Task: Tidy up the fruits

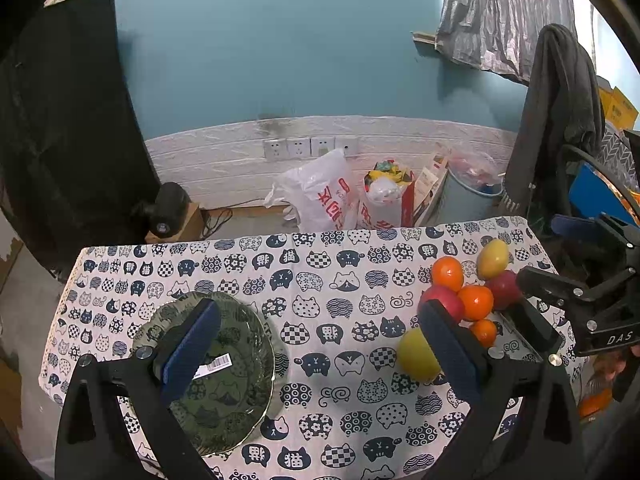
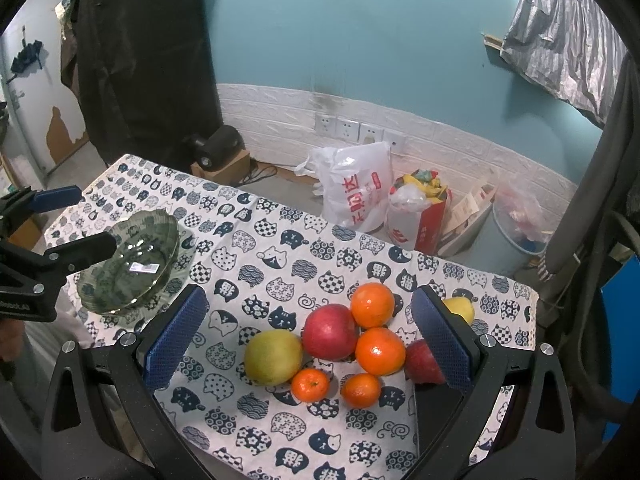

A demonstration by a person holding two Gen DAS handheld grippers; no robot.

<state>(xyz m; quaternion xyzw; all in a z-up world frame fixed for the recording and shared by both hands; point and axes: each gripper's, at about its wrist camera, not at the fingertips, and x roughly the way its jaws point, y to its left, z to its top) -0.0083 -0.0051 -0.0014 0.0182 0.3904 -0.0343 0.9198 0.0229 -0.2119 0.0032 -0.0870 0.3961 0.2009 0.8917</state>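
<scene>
The fruit lies in a tight cluster on the cat-print tablecloth (image 2: 280,248), just ahead of the right gripper (image 2: 308,340), whose blue pads stand wide apart and hold nothing. Nearest its left pad sits a yellow-green apple (image 2: 273,357); beside that a red apple (image 2: 330,332), touching two large oranges (image 2: 373,305) (image 2: 380,351). Two small mandarins (image 2: 310,385) (image 2: 361,389) lie closest to the gripper. A second red apple (image 2: 420,364) is partly hidden behind the right pad, and a yellow pear-like fruit (image 2: 460,309) shows just past it.

Judgement: all pieces are round, firm and smooth-skinned, so they will likely roll if nudged. Each is best taken across its widest girth with moderate squeeze; the mandarins are softer and bruise more easily. Pulling one from the middle risks scattering its neighbours, so an outer piece is the safer first pick.

The green glass dish (image 2: 132,264), bearing a barcode sticker, sits well to the left of the fruit, beneath the left gripper (image 1: 316,348), which is also spread open and empty. The dish looks brittle and slick; fruit should be set down, not dropped.

Beyond the table's far edge stand plastic bags (image 2: 356,184) and a bin (image 2: 516,236), clear of the work.
</scene>
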